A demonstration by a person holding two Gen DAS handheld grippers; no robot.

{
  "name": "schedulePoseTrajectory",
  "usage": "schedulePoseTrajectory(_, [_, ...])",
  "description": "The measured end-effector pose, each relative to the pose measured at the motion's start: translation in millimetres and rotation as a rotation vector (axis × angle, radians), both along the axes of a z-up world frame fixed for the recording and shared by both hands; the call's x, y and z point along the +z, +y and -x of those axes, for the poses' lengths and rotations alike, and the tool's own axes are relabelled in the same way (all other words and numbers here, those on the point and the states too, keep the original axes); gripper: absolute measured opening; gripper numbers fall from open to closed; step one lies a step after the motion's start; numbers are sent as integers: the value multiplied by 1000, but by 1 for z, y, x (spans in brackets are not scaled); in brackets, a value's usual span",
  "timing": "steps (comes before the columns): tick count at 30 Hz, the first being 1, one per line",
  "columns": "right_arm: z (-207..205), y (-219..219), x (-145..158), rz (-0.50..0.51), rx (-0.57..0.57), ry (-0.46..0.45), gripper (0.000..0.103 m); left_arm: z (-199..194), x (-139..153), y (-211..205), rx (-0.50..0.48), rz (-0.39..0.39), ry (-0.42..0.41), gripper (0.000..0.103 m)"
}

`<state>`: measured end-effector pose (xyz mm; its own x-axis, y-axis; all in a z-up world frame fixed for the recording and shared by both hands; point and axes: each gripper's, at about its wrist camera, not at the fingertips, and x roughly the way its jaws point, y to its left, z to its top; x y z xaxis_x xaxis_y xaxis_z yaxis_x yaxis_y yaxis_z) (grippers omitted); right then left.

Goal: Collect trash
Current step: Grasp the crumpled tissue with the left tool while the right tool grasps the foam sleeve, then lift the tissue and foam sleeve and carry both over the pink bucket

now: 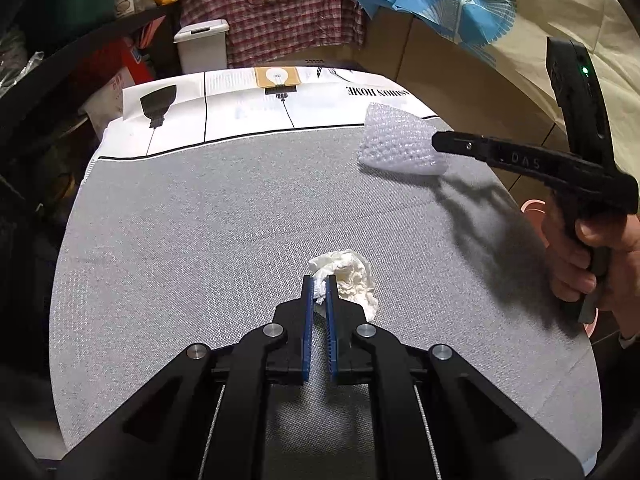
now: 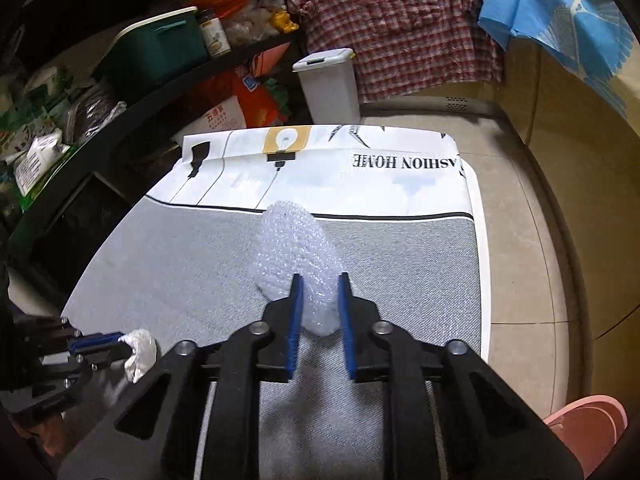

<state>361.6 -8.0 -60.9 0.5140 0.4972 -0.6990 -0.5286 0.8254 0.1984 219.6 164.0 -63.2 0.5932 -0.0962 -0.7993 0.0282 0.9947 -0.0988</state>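
My left gripper (image 1: 319,280) is shut on a crumpled white tissue (image 1: 352,278) just above the grey tablecloth (image 1: 200,240). The tissue bulges out to the right of the blue pads. In the right wrist view the left gripper (image 2: 120,340) and the tissue (image 2: 140,352) show at the lower left. My right gripper (image 2: 320,280) is shut on a clear wad of bubble wrap (image 2: 292,248), held above the table. In the left wrist view the right gripper (image 1: 436,140) holds the bubble wrap (image 1: 396,144) at the table's far right.
A white lidded bin (image 2: 328,84) stands on the floor beyond the table's far edge; it also shows in the left wrist view (image 1: 202,46). Cluttered shelves (image 2: 100,92) stand to the left. A plaid cloth (image 2: 400,28) hangs behind. A pink slipper (image 2: 588,428) lies at the right.
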Motion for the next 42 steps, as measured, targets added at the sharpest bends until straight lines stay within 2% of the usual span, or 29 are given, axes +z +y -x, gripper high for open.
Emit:
schedulePoseTrajectory(12, [48, 2, 22, 53, 23, -50, 11, 11, 23, -6, 6, -10, -56, 6])
schedulePoseTrajectory(24, [111, -24, 55, 68, -41, -79, 11, 36, 53, -9, 4, 10, -127, 6])
schedulePoseTrajectory(35, [170, -70, 97, 51, -70, -142, 11, 60, 72, -19, 17, 40, -169, 6])
schedulePoseTrajectory(42, [195, -111, 108, 31, -118, -167, 11, 72, 77, -38, 12, 57, -186, 6])
